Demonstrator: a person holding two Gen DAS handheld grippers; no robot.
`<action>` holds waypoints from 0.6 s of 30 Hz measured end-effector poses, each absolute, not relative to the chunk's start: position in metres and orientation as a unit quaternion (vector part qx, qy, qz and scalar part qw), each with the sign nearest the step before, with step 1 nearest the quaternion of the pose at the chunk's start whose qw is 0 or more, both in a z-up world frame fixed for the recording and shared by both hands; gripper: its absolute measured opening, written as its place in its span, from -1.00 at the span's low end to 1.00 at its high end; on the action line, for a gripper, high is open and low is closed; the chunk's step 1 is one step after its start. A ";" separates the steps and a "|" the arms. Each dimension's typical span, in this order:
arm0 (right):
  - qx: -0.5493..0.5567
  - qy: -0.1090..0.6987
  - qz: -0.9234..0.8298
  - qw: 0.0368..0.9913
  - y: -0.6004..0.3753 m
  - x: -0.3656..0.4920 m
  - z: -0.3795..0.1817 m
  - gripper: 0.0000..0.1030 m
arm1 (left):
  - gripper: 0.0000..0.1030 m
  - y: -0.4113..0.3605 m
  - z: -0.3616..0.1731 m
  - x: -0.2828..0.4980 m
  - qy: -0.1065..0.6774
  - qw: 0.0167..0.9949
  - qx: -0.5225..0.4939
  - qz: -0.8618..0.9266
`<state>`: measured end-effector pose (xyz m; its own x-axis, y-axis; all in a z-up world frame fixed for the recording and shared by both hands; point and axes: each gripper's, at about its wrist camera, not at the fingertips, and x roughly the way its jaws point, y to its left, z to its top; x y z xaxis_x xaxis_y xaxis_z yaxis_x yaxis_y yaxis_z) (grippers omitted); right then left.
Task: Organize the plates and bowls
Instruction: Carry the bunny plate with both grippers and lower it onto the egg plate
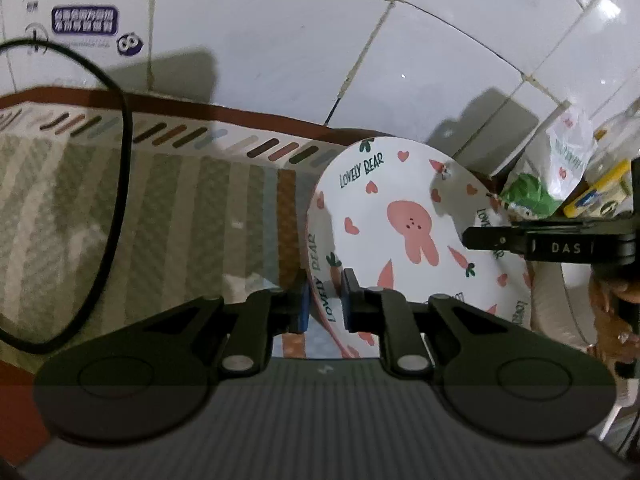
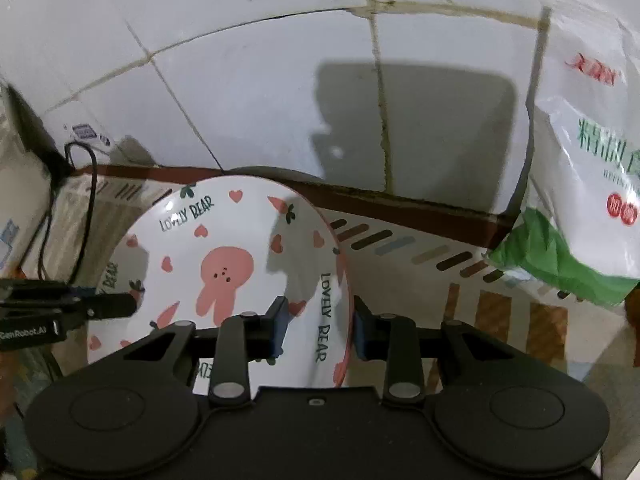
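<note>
A white plate (image 1: 404, 216) with a pink rabbit, hearts, carrots and "LOVELY BEAR" lettering is held tilted above the striped mat. My left gripper (image 1: 325, 300) is shut on its left rim. My right gripper (image 2: 320, 330) is shut on its right rim; the plate (image 2: 224, 256) fills the lower left of the right wrist view. The right gripper's fingers (image 1: 500, 238) show at the plate's far edge in the left wrist view, and the left gripper's fingers (image 2: 104, 306) show at the left in the right wrist view. No bowl is in view.
A striped cloth mat (image 1: 168, 216) covers the counter against a white tiled wall (image 1: 280, 40). A black cable (image 1: 120, 160) loops at the left. A white and green plastic bag (image 2: 580, 184) and yellow packets (image 1: 600, 196) stand at the right.
</note>
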<state>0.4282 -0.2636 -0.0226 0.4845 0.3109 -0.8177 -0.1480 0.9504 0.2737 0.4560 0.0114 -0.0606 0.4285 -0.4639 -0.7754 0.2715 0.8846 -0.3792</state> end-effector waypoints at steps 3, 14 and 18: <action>0.116 0.477 0.133 0.861 -0.273 0.424 -0.018 -0.53 | -0.73 0.010 -0.061 0.455 0.491 0.840 -0.103 -0.206; 0.172 0.473 0.131 0.854 -0.278 0.398 -0.002 -0.65 | -0.71 0.019 -0.041 0.433 0.489 0.846 -0.103 -0.188; 0.180 0.473 0.135 0.852 -0.276 0.386 0.004 -0.66 | -0.71 0.024 -0.030 0.421 0.488 0.847 -0.098 -0.186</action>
<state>0.3859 -0.2757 0.0041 0.5168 0.4013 -0.7562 -0.0603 0.8982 0.4354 0.4213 0.0241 -0.0298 0.4555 -0.4105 -0.7899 0.2186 0.9117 -0.3478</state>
